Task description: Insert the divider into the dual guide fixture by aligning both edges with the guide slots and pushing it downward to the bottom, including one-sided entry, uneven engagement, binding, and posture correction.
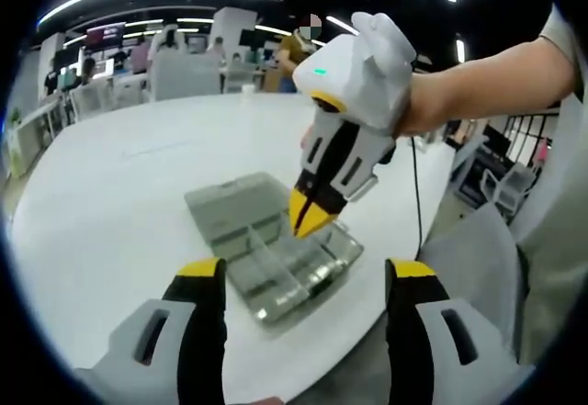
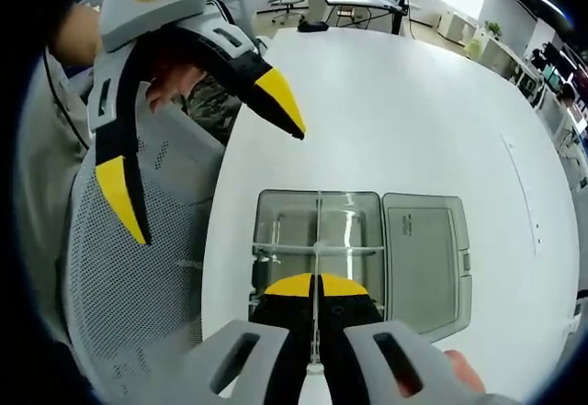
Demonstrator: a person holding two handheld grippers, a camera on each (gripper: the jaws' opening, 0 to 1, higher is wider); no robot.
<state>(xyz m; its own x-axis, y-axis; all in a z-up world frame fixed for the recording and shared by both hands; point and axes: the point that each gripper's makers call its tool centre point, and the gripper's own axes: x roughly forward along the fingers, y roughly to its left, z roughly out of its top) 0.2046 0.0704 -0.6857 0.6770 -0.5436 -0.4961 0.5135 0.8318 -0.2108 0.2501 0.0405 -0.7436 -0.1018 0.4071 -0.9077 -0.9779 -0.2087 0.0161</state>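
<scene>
One divider lengthwise down fixture, right tongs pinching

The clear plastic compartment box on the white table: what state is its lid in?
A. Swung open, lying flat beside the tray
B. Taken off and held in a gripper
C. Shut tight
A: in the right gripper view the hinged lid lies flat on the white table, beside the clear plastic compartment box.

The left gripper hangs spread wide, while the right gripper points down, fingers together.
</scene>
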